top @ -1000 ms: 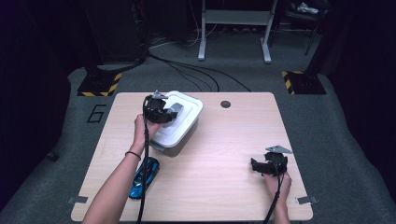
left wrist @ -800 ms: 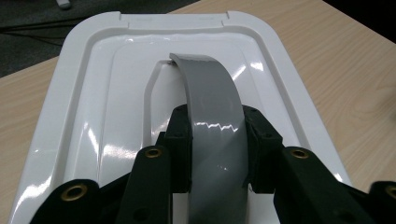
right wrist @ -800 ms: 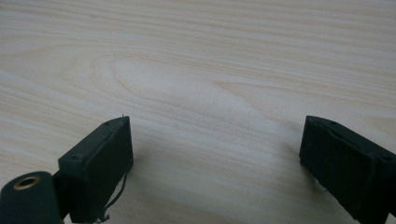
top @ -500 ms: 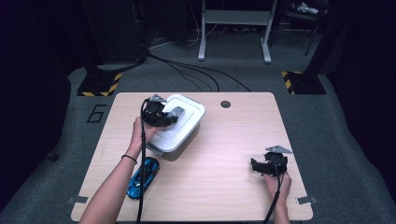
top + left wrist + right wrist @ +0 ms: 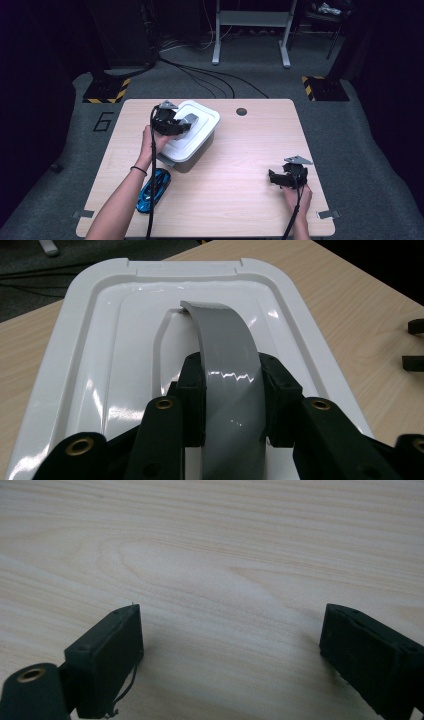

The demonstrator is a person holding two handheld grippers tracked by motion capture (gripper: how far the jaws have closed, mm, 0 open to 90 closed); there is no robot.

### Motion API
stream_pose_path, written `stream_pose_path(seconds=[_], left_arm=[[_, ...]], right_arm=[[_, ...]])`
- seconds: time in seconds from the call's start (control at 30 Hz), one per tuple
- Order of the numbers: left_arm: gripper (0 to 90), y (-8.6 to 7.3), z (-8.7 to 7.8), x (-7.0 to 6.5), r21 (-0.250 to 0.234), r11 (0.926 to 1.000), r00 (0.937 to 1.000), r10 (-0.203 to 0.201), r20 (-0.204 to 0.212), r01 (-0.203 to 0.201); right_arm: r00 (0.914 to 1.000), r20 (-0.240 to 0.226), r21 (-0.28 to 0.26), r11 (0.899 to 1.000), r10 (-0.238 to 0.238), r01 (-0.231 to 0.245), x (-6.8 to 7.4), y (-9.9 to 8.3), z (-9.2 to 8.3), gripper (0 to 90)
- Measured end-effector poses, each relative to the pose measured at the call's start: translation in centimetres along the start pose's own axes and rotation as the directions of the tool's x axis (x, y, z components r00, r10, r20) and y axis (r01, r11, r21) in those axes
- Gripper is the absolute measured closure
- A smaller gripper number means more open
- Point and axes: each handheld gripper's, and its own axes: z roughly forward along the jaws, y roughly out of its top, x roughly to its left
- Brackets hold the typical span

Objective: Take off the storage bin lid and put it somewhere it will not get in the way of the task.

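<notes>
Left tool [image 5: 230, 405] clamping grey handle [image 5: 227, 355], right tool [image 5: 230, 645] agape, wooden table [image 5: 250, 150], grey carpet [image 5: 350, 125]

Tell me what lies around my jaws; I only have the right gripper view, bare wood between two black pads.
Observer: Your right gripper rests open near the table's right front corner, nothing between its jaws.
Operator: Report the other hand.
Observer: The left gripper is shut on the grey handle of a white lidded bin, on the table's left half.
Operator: Name anything else on the table.
Observer: A blue toy car lies near the front left edge, beside the left forearm, just in front of the bin.
</notes>
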Motion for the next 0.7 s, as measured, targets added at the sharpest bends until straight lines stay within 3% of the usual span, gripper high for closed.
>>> stream_pose_path(seconds=[0.27, 0.7], left_arm=[[67.6, 0.5, -0.9, -0.3, -0.029, 0.9996, 1.0, 0.008, 0.001, -0.008], [67.5, 1.3, -3.4, 0.5, -0.074, 0.9973, 0.9993, -0.003, -0.037, 0.0]], right_arm=[[1.0, -0.001, 0.0, 1.0, -0.002, 0.002, 0.0, 0.0, 0.0, 9.6], [0.9999, -0.002, 0.009, 1.0, -0.013, 0.013, 0.1, 0.0, 0.1, 6.4]])
